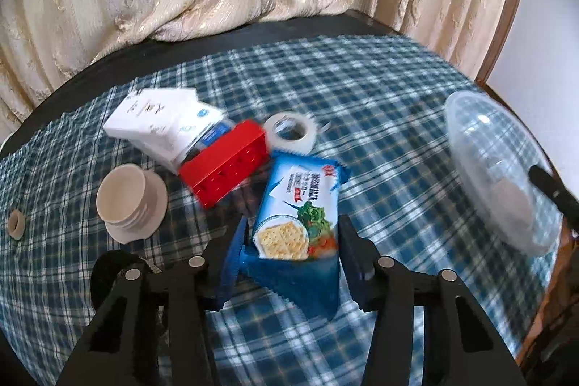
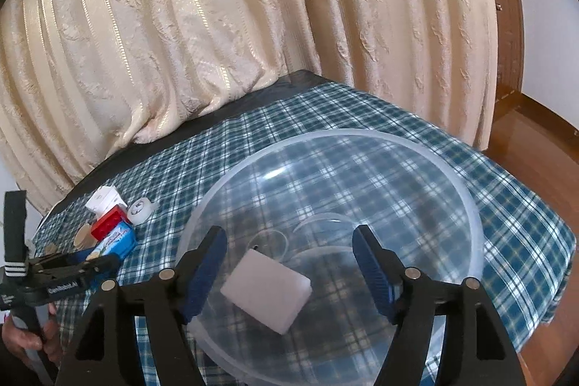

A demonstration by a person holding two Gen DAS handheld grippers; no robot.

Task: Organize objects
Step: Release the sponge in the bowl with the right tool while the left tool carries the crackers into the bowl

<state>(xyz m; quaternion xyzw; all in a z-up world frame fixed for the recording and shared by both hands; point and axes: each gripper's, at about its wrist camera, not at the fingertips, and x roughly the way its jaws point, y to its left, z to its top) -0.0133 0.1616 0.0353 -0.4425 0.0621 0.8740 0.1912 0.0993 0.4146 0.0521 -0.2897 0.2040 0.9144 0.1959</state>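
The left gripper (image 1: 291, 243) reaches low over the checked cloth (image 1: 362, 104) on the worktop, its jaws clamped on the near end of a blue cracker packet (image 1: 298, 205) whose far end points toward a red block (image 1: 226, 165), a white box (image 1: 163, 122) and a tape roll (image 1: 289, 131). The right gripper (image 2: 289, 263) hangs over the clear plastic bowl (image 2: 466, 201), jaws apart and holding nothing, above 1 white block (image 2: 266, 295) lying inside. Bare cloth runs beyond the bowl to the curtain (image 2: 217, 24).
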